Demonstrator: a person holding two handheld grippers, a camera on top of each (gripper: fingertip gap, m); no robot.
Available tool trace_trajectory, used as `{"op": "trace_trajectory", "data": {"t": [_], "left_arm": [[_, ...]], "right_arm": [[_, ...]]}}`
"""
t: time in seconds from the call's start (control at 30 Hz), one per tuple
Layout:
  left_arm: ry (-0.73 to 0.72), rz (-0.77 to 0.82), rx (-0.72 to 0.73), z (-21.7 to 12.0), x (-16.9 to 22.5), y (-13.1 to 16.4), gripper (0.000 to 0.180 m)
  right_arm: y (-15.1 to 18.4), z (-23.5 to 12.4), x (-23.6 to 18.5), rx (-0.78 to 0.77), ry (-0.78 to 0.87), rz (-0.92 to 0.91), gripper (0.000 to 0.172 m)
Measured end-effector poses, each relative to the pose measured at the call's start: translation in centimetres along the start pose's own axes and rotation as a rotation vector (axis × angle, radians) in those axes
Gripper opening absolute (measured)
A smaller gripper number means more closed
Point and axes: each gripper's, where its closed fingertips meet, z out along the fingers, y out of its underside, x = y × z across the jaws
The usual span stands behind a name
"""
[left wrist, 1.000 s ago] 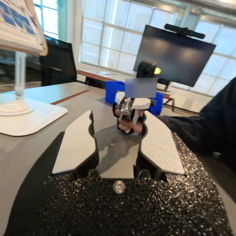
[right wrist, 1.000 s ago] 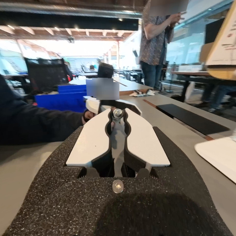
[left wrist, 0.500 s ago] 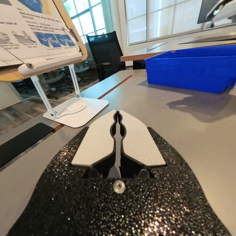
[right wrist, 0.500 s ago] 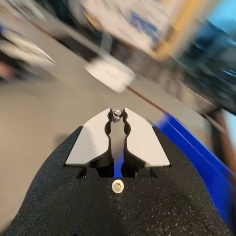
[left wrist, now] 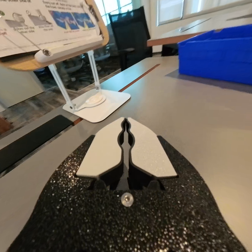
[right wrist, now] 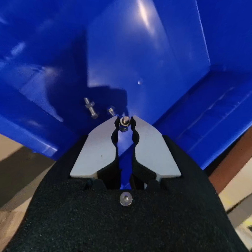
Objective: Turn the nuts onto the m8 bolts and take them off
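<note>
Our left claw (left wrist: pixel 126 120) is closed, its two white fingers (left wrist: pixel 107 148) meeting at the tips with nothing between them. It sits low over the grey table (left wrist: pixel 190 115). Ahead and to the left we see a white document stand (left wrist: pixel 98 105) resting on the table, its tilted board carrying a printed instruction sheet (left wrist: pixel 45 23). A blue bin (left wrist: pixel 215 58) stands on the table far to the right, and a black office chair (left wrist: pixel 129 36) sits beyond the table edge.

Turning to the right wrist view, our right claw (right wrist: pixel 124 122) is clamped on a silver bolt (right wrist: pixel 124 121) with a nut threaded on it, both pads pressing its sides, the bolt's end pointing back toward the camera. We hold it over the inside of the blue bin (right wrist: pixel 150 54). On the bin floor, just left of the fingertips, lie a second bolt with a nut on its shank (right wrist: pixel 90 107) and a third, smaller-looking bolt (right wrist: pixel 111 109), both blurred.
</note>
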Motion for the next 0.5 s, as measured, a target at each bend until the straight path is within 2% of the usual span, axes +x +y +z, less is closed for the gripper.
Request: {"op": "trace_trajectory", "data": {"t": [0.23, 0.3, 0.4, 0.5], "left_arm": [[-0.041, 0.035, -0.065, 0.3, -0.3, 0.8, 0.0], [-0.039, 0.035, -0.068, 0.4, -0.3, 0.9, 0.0], [-0.035, 0.038, -0.072, 0.4, -0.3, 0.9, 0.0], [-0.03, 0.045, -0.08, 0.5, -0.1, 1.0, 0.0]], "right_arm": [[0.8, 0.8, 0.1, -0.038, -0.025, 0.059, 0.016], [0.7, 0.6, 0.7, -0.04, 0.01, 0.076, 0.027], [-0.2, -1.8, 2.1, -0.002, 0.111, 0.126, 0.038], [-4.2, -6.8, 2.5, 0.185, 0.242, 0.14, 0.045]]}}
